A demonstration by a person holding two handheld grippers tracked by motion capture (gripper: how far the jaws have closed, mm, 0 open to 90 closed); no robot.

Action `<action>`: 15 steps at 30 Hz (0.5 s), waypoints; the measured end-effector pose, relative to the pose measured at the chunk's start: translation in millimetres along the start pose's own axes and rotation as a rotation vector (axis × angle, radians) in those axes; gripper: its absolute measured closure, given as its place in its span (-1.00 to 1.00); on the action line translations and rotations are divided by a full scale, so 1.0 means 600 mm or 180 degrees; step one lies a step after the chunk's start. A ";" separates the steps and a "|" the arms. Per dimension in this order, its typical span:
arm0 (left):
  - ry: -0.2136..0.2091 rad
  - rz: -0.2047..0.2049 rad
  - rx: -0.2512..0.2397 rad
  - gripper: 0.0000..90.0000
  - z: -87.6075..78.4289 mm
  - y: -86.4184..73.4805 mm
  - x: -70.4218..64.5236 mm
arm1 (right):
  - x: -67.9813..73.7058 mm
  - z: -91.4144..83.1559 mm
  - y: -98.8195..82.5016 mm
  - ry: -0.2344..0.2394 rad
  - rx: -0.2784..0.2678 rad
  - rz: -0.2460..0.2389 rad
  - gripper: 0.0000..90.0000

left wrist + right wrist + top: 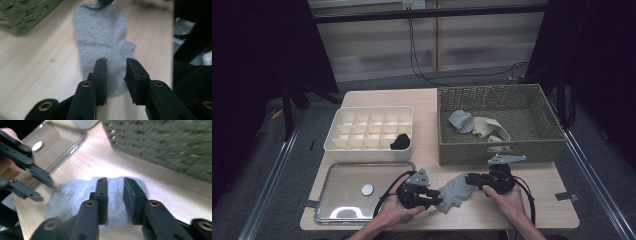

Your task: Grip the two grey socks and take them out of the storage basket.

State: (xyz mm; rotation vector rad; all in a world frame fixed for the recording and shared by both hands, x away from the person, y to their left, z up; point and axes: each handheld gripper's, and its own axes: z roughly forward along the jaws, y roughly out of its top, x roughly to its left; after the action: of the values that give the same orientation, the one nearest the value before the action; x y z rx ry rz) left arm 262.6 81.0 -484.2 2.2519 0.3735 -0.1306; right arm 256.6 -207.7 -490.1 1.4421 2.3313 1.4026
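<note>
A grey sock (455,189) lies flat on the wooden table near its front edge, between my two grippers. My left gripper (438,200) is at the sock's left end. In the left gripper view its jaws (116,61) stand apart over the sock (102,37), and the cloth shows flat through the gap. My right gripper (469,179) is at the sock's right end. In the right gripper view its jaws (115,180) are also apart above the sock (72,195), with no cloth pinched. The left gripper (43,190) shows there at the far left.
A green wicker basket (502,145) at the back right holds a grey sock (461,121) and a cream one (489,127). A white divided organizer (372,150) holds a black sock (401,141). A metal tray (342,185) with a white disc (367,189) lies front left.
</note>
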 end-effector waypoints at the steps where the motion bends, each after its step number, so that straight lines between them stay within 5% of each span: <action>1: 0.0006 -0.0006 0.0057 0.59 0.004 -0.001 -0.003 | 0.002 0.005 -0.001 0.0025 0.0054 -0.0021 0.68; 15: 0.0180 -0.0001 0.0199 0.52 0.012 -0.009 0.018 | 0.010 0.023 -0.015 -0.0074 0.0327 -0.0127 0.64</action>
State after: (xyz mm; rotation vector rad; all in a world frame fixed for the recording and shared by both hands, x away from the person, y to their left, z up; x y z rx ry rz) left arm 271.3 81.1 -495.0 2.3210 0.4048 -0.0797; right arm 253.7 -195.2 -502.1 1.4198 2.4369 1.2669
